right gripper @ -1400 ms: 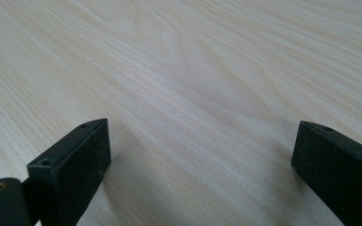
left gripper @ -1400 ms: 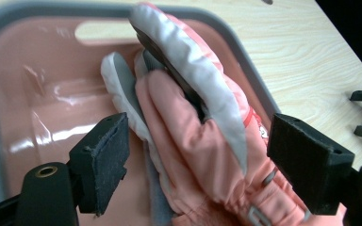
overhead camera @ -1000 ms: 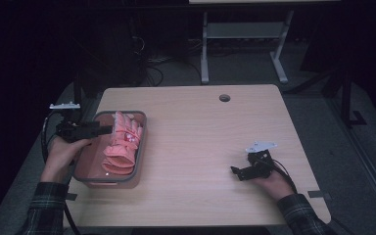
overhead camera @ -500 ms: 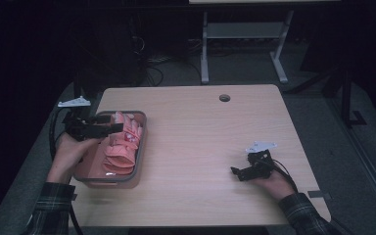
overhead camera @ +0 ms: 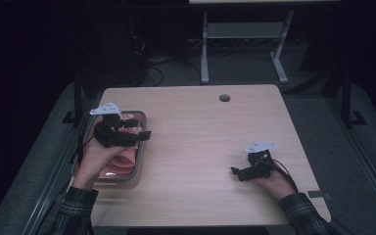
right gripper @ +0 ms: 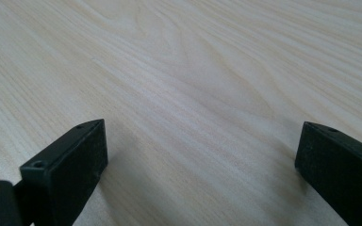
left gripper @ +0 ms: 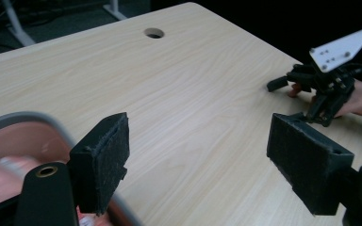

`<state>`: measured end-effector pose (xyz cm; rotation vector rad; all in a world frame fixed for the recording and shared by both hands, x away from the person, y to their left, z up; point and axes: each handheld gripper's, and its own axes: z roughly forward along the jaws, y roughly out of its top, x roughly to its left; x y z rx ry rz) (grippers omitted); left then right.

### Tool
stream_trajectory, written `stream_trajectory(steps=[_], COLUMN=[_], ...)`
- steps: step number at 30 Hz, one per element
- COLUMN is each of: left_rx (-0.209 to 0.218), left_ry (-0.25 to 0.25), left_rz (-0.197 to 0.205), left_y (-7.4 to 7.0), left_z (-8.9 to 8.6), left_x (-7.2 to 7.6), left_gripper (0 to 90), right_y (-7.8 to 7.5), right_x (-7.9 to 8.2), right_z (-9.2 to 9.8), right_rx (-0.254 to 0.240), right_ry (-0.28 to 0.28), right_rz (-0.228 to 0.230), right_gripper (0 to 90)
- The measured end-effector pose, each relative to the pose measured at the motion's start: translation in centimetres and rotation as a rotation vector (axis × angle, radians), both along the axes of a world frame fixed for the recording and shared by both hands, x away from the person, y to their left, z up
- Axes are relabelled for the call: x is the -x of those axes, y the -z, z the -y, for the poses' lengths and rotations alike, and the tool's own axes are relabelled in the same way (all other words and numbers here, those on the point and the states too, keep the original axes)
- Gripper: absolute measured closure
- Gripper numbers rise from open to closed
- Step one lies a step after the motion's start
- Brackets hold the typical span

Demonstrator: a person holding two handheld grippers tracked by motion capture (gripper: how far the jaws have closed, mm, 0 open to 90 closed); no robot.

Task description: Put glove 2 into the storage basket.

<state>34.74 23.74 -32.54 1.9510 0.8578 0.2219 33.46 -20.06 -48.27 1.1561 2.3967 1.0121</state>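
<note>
Pink folded cloths [overhead camera: 125, 147] lie piled in a grey-rimmed tray [overhead camera: 139, 147] at the 9 o'clock edge of the table [overhead camera: 200, 147]; in the left gripper view the tray rim [left gripper: 37, 117] and a blurred pink patch [left gripper: 0, 179] sit at 8 o'clock.

Left tool [overhead camera: 139, 134] hovers over the tray's 12 o'clock half, jaws pointing toward 3 o'clock. Jaws stand wide apart, nothing between them; its own view [left gripper: 207, 174] has bare wood in the gap. White three-cornered plate on top.

Right tool [overhead camera: 237, 172] rests low on the table at about 4 o'clock, well apart from the tray, held in the person's hand [overhead camera: 274, 183]. Jaws spread wide, nothing held; its own view [right gripper: 200, 169] has bare wood grain between the pads. It also appears at 2 o'clock in the left gripper view [left gripper: 283, 84].

Round cable hole [overhead camera: 224, 98] near the table's 12 o'clock edge.
</note>
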Motion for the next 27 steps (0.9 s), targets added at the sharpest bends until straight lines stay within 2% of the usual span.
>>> stream_trajectory(steps=[6,18,22,27], left_rx=[-0.023,-0.039,-0.074,-0.095], left_ry=[0.04,0.096,0.116,0.143], left_rz=[0.01,0.014,0.022,0.007], left_y=[1.0,3.6,4.5,6.1], left_z=[2.3,5.9,7.0,8.5], left_x=[0.6,2.3,2.9,3.7], left_gripper=[21.3,21.9,22.1,22.0], right_y=[0.0,0.0,0.0,0.0], right_x=[0.0,0.0,0.0,0.0], right_z=[0.0,0.0,0.0,0.0], right_rx=[0.0,0.0,-0.001,0.0], right_ry=[0.0,0.0,0.0,-0.001], right_rz=[0.001,0.001,0.0,0.0], right_gripper=[2.3,2.4,2.3,2.3])
